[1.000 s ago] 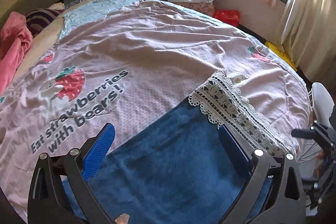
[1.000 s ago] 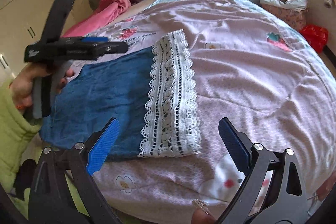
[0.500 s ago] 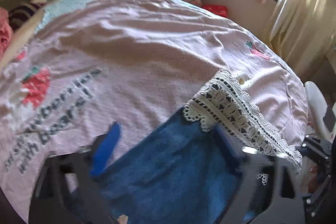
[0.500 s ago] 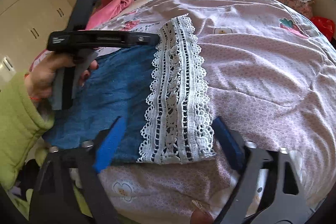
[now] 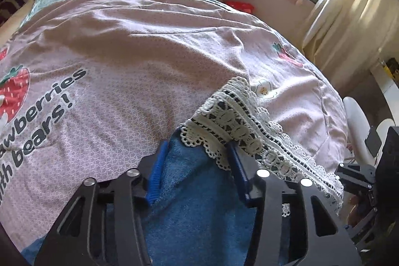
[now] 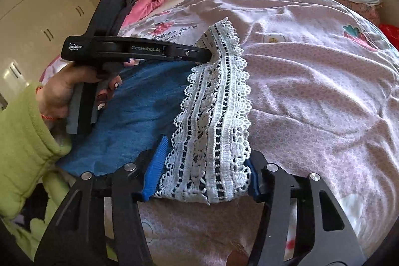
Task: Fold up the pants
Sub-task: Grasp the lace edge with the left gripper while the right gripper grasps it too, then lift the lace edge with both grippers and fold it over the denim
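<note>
So both grippers are down on the lace end of the pants right now. The right gripper [image 6: 202,176] has just been closing, and its blue pads sit either side of the near corner of the lace cuff [image 6: 214,121], the lace bunching up between them. Looks like they're just starting to bite, though I can't swear it's a firm pinch yet. The left gripper [image 5: 197,171] has been narrowing too, straddling the far corner where denim meets lace. One pad is on the blue cloth, the other is tucked under the lace edge, and there's a visible gap, so I'd call it not gripped yet.

Handling-wise: the pants [image 6: 139,101] look light and floppy. They're soft denim, so they'll sag if lifted from one point, and taking both cuff corners makes sense. The crochet lace is open and holey, so I'd guess it snags or stretches easily. Better to pinch lace and denim together.

Looks: mid-blue denim with a broad white lace band over dark backing, lying flat on a pink strawberry-print bedspread [image 6: 311,81], near the bed's edge at about 6 o'clock in both views.
</note>
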### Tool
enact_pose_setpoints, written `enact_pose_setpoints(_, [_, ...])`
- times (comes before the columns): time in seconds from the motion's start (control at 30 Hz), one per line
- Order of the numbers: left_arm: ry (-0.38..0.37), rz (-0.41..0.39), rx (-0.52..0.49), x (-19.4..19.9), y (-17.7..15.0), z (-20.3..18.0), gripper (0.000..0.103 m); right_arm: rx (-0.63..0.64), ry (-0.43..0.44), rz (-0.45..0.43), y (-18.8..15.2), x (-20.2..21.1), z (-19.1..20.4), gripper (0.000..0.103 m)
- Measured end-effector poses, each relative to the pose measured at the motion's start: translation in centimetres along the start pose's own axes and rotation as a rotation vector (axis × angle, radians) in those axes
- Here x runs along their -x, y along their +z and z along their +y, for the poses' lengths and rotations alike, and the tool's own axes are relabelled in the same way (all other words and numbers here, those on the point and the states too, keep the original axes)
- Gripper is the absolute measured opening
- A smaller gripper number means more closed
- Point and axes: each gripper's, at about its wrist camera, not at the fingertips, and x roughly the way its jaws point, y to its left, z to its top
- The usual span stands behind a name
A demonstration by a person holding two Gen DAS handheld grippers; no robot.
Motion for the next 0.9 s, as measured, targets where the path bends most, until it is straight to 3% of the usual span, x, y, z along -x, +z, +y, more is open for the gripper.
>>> enact_pose_setpoints(0.13, [-0.015,-0.018,0.036,0.2,-0.3,0.4,0.039,0.010,0.012,0.007,0.3,-0.4,0.0,0.032])
enact_pose_setpoints(0.17, [-0.019,-0.023,0.045,0.3,-0.3,0.4,0.036,0.001,0.036,0.006,0.5,-0.3,0.0,0.023])
enact_pose_setpoints(0.2, [-0.022,-0.027,0.050,0.5,-0.4,0.5,0.029,-0.005,0.053,0.006,0.5,-0.2,0.1,0.021])
enact_pose_setpoints(0.3, [-0.036,-0.045,0.065,1.3,-0.4,0.7,0.018,0.020,0.063,-0.007,0.9,0.5,1.1,0.020])
enact_pose_setpoints(0.4, [-0.058,-0.079,0.067,2.5,-0.8,0.8,0.016,0.043,0.069,-0.020,1.5,1.0,2.2,0.019])
enact_pose_setpoints(0.9, [-0.127,-0.268,0.173,10.3,-4.6,4.2,0.015,0.247,0.123,-0.062,3.6,2.7,10.9,0.019])
